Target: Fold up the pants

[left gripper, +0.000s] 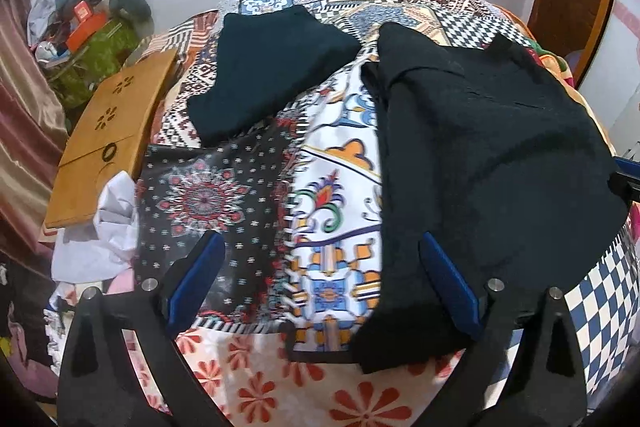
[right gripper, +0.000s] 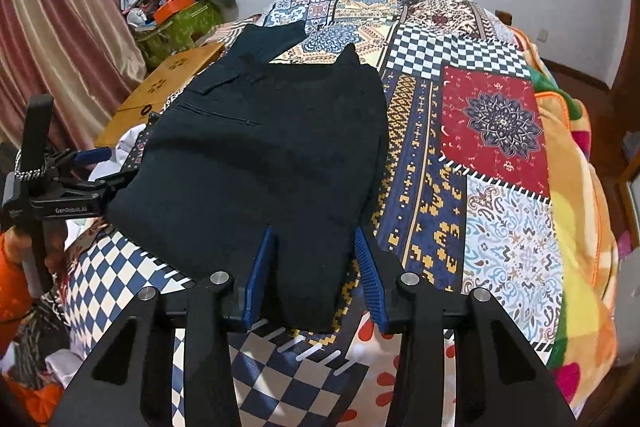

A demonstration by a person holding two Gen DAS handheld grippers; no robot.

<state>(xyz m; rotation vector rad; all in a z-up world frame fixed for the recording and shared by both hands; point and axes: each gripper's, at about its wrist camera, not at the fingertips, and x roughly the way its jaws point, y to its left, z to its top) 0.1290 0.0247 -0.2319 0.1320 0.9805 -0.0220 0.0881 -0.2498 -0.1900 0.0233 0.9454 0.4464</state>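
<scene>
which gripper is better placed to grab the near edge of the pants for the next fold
Right. The right gripper is open with the near edge of the black pants between its fingers. The left gripper is open mostly over the bedspread, beside the pants.

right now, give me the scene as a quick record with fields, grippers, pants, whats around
surface: bed with patchwork quilt
pants: black pants, partly folded, lying flat on the quilt
other garment: folded dark garment, farther back, apart from the pants
left gripper: open, right finger over the pants' near edge
right gripper: open, straddling the pants' near corner
beside bed: wooden board
</scene>
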